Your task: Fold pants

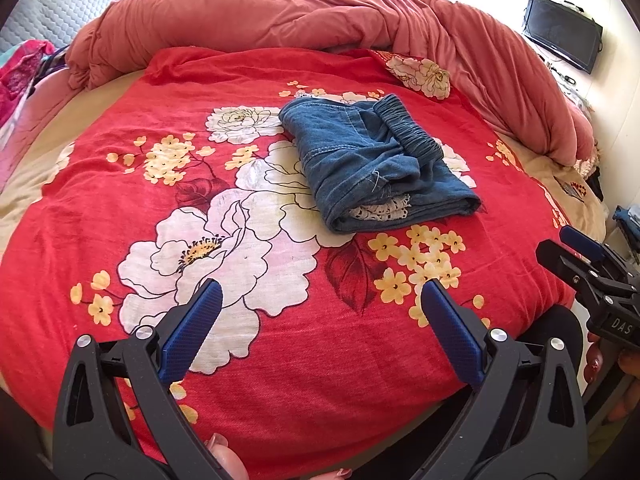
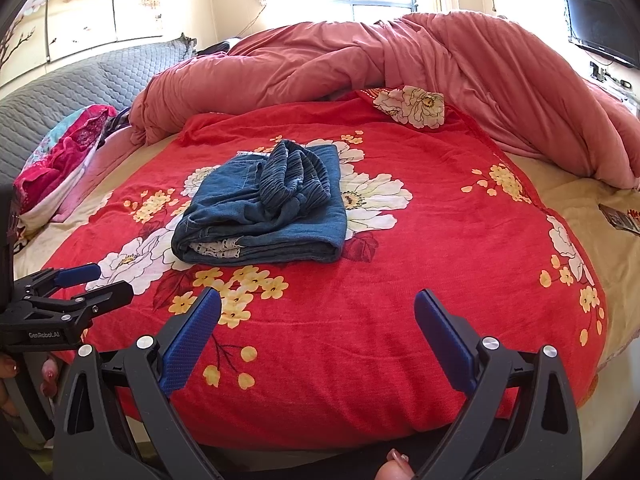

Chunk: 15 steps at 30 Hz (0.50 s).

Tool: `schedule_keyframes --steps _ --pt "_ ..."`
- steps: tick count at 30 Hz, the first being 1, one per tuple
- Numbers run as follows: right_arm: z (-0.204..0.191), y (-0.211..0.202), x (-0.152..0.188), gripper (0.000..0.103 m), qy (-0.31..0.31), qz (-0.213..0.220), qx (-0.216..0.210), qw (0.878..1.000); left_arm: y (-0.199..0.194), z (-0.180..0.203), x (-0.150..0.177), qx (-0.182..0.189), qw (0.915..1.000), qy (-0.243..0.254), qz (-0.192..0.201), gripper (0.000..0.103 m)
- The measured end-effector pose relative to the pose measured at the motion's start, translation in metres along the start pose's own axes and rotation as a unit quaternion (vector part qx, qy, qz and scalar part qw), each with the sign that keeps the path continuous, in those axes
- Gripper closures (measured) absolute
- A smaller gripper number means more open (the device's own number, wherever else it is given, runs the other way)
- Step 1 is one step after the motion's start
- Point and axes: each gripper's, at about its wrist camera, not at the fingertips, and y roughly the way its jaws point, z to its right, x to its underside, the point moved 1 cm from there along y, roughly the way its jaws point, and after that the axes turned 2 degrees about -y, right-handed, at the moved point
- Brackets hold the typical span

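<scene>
While both of my grippers hang back over the near edge of the bed, the pants [image 1: 376, 164] lie ahead of them as a folded blue bundle in the middle of the red flowered blanket [image 1: 120, 200], with the gathered waistband on top and a bit of white lace showing at the near fold. From the left gripper [image 1: 322, 312] the bundle sits forward and a little to the right; from the right gripper [image 2: 318, 316] the same pants [image 2: 264, 208] sit forward and to the left, so they lie roughly between my two hands and well apart from both. I cannot call either hand clearly nearer. The bundle's long side runs away from me and slightly across, near fold toward my grippers, waistband end toward the heaped pink quilt [image 1: 280, 12] at the far side. Both sets of jaws stand wide apart and hold nothing, blue pads facing each other over bare blanket. Each gripper points forward and slightly down at the bed, level with its partner, which shows at the inner edge of the other's view. My judgement is that the folding looks done or nearly so; if I tidy further, either hand must reach forward and inward to the near fold.
</scene>
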Motion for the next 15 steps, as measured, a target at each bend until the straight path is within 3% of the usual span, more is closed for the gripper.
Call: schedule_keyframes --steps 15 --pt "-0.0001 0.0025 0.0004 0.006 0.004 -0.001 -0.002 1.000 -0.0014 -0.0026 -0.0003 0.000 1.0000 -0.001 0.000 0.009"
